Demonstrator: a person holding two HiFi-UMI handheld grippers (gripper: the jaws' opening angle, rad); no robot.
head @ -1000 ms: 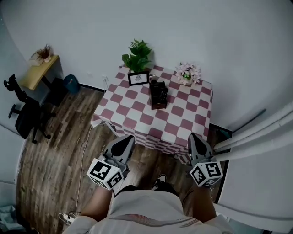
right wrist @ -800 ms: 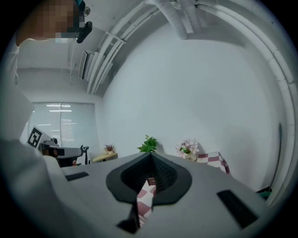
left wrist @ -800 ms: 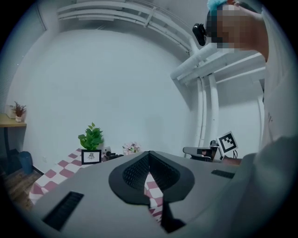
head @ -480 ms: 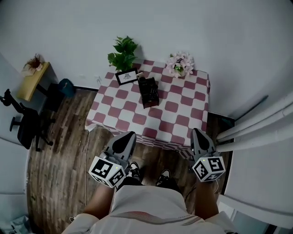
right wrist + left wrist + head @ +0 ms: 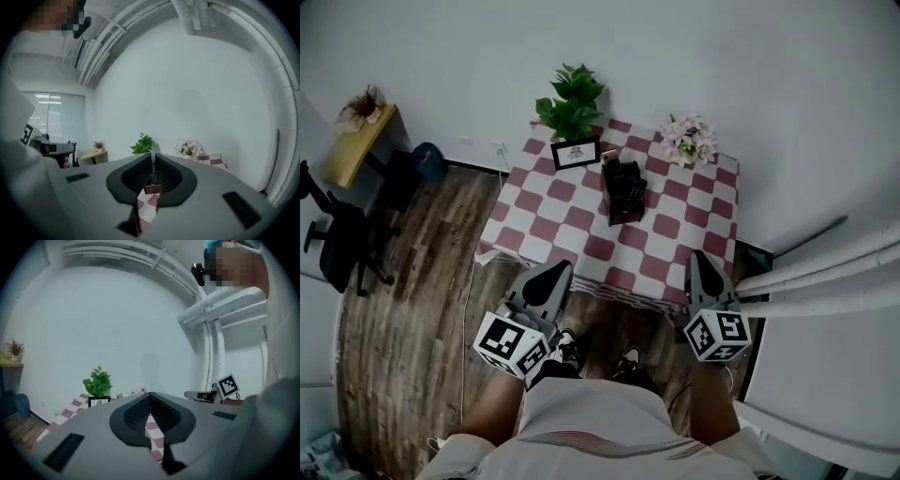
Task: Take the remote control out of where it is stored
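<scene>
Remote: dark, sat in a dark box nr the table's back edge, mid. Left gripper & right gripper both closed, empty, by front edge.

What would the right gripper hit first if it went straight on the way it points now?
Probably the dark holder on the checkered table: it sits centred in the line past the right gripper. Depth is unclear, so the table's near edge could come first.
</scene>
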